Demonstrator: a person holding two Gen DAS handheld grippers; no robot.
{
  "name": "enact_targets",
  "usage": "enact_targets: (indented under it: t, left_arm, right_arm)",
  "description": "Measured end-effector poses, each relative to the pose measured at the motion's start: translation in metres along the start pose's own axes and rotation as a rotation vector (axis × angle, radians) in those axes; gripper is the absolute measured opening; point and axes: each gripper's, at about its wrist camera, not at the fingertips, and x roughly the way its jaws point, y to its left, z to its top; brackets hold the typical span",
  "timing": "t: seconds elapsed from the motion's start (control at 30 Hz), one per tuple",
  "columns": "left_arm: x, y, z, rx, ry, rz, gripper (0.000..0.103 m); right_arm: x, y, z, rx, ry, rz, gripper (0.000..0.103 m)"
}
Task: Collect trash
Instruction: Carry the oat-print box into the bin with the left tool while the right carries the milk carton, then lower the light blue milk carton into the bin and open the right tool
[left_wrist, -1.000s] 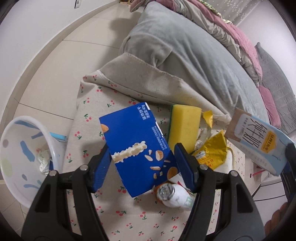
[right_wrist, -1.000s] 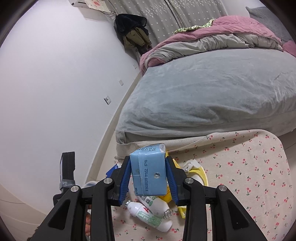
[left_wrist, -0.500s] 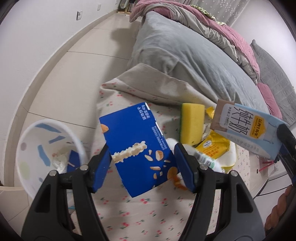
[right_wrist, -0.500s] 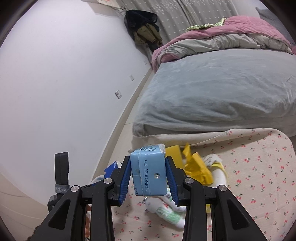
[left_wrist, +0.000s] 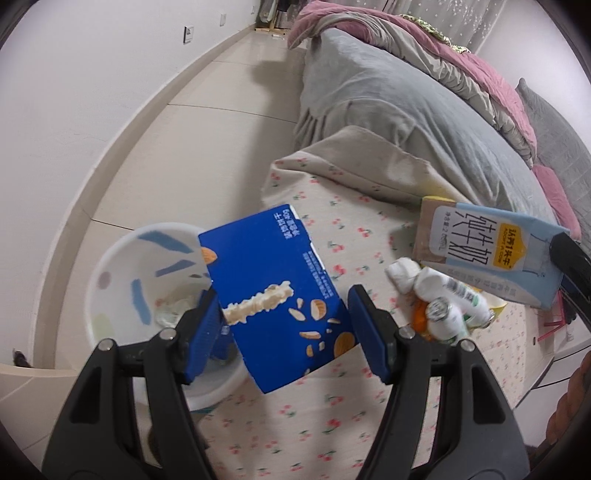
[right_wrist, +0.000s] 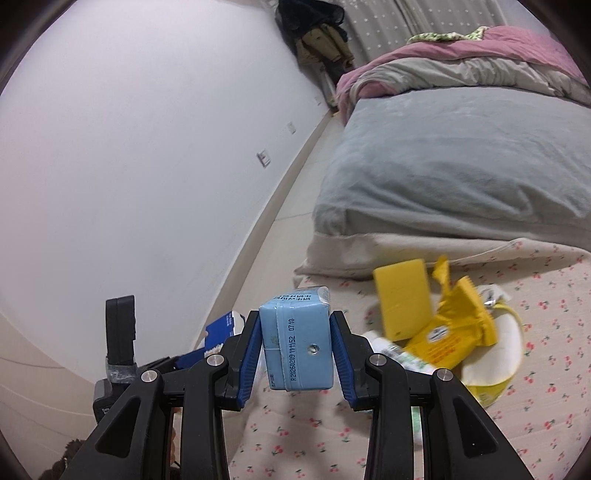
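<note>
- Left gripper (left_wrist: 286, 328): fingers (left_wrist: 201, 334) clamped on a dark blue snack box (left_wrist: 275, 306), held tilted in the air.
- The box's left portion overlaps the view of a white trash bin (left_wrist: 122, 277) standing on the floor just left of the worktop (left_wrist: 332, 424); the bin contains crumpled scraps.
- Right gripper (right_wrist: 295, 354): fingers (right_wrist: 341, 354) clamped on a light blue milk carton (right_wrist: 295, 350), held above the worktop.
- In the left wrist view the same carton appears at far right, with small white bottles (left_wrist: 448, 295) and a wad of tissue (left_wrist: 402, 273) lying beneath it.
- On the cherry-print cloth, right of the carton in the right wrist view: a yellow sponge (right_wrist: 404, 299), a yellow wrapper (right_wrist: 456, 325) and a yellow-rimmed bowl (right_wrist: 511, 350).
- A bed (right_wrist: 461, 155) borders the far side.
</note>
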Motion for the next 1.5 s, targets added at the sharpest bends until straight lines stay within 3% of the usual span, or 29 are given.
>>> enact_targets:
  t: [0.6, 0.73, 0.83, 0.9, 1.2, 1.5]
  left_arm:
    - [0.005, 0.080, -0.021, -0.029, 0.048, 0.103, 0.069]
    - [0.009, 0.095, -0.023, -0.037, 0.050, 0.069, 0.069]
    - [0.009, 0.101, -0.025, -0.040, 0.042, 0.091, 0.073]
    - [0.006, 0.106, -0.025, -0.047, 0.031, 0.110, 0.081]
    - [-0.014, 0.131, -0.027, -0.119, -0.004, 0.198, 0.093]
    - [-0.030, 0.143, -0.023, -0.179, -0.042, 0.176, 0.094]
  right_arm:
    - [0.066, 0.061, -0.027, -0.092, 0.143, 0.048, 0.038]
    - [0.077, 0.069, -0.031, -0.101, 0.164, 0.059, 0.038]
    - [0.088, 0.074, -0.033, -0.105, 0.181, 0.070, 0.038]
    - [0.095, 0.078, -0.034, -0.109, 0.192, 0.079, 0.038]
    - [0.119, 0.093, -0.042, -0.122, 0.241, 0.093, 0.038]
    - [0.136, 0.099, -0.047, -0.126, 0.244, 0.126, 0.041]
